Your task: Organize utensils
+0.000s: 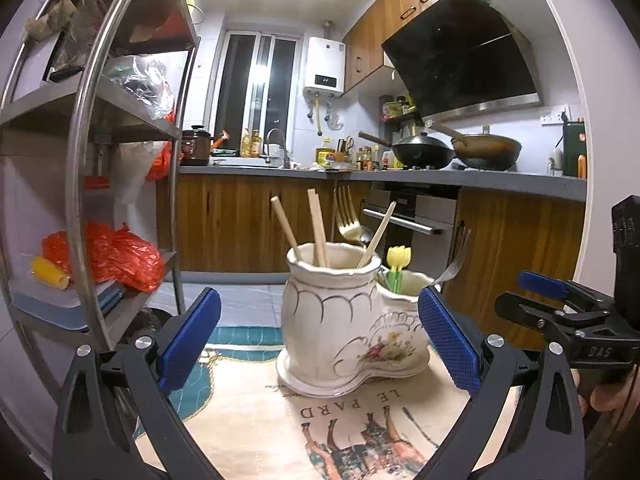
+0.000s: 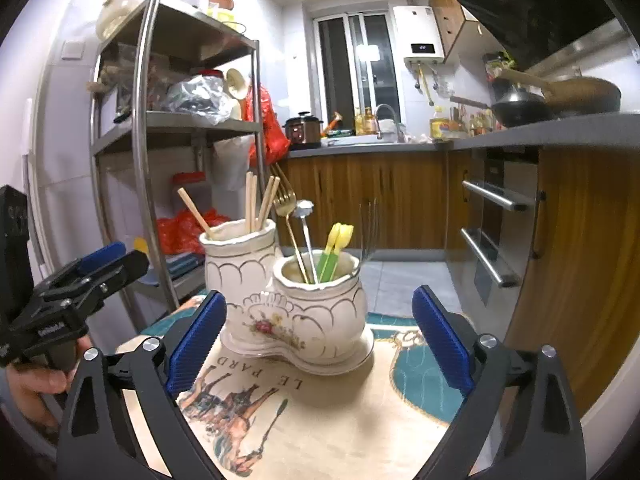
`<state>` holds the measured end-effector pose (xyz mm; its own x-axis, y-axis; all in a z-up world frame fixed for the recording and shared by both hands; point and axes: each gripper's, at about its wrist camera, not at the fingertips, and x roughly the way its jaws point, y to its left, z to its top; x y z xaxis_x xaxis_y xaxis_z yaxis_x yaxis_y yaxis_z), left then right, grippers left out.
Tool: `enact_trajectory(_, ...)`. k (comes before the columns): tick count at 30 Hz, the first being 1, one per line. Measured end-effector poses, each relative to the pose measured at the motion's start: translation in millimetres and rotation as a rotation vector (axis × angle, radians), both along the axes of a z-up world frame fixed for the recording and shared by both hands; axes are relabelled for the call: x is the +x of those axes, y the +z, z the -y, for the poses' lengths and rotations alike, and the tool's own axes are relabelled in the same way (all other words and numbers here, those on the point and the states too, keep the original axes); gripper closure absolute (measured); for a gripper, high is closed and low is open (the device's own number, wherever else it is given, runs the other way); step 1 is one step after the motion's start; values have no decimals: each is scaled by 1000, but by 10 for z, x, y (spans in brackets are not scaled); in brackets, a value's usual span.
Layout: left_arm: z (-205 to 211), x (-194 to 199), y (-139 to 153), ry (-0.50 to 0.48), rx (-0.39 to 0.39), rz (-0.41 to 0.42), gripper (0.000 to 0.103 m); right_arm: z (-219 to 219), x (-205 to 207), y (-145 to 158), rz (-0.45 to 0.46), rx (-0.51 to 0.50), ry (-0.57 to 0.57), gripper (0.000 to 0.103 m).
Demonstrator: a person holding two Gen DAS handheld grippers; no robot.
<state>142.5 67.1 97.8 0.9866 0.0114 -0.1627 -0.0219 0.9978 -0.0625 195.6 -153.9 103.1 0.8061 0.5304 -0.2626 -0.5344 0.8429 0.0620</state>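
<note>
In the left wrist view, the left gripper [image 1: 320, 336] is standing with its jaws spread wide and nothing between the blue pads. Ahead of it, a cream ceramic utensil holder [image 1: 344, 332] with two joined compartments, gold scallop trim and a floral decal is sitting on a printed tablecloth [image 1: 256, 416]. The taller compartment is holding wooden chopsticks [image 1: 318, 228]; a gold fork [image 1: 349, 216] is showing behind it, and yellow-tipped green picks [image 1: 398, 268] are standing in the lower compartment. The cloth is displaying "LE PARD", upside down from here. The right gripper [image 1: 560, 300] is showing at the right edge. In the right wrist view, the right gripper [image 2: 320, 336] is likewise gaping, empty, facing the holder [image 2: 296, 312] near the cloth's [image 2: 360, 420] centre. A silver fork [image 2: 368, 232] is leaning in the lower compartment. The left gripper [image 2: 104, 264], at left, is marked with small illegible lettering.
</note>
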Motion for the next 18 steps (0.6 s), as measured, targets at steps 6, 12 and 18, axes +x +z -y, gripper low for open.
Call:
enact_trajectory(6,31,20,-111,5,0,-39,6,-4,-34,-97,14,1,-15,8)
enact_trajectory(12,83,27,-198,13,18,-43,6,-9,-36,-141,28,-5,-34,8)
enact_trajectory(18,119,-38,-194,30,37,-10,6,-48,-46,-196,29,-29,-34,8)
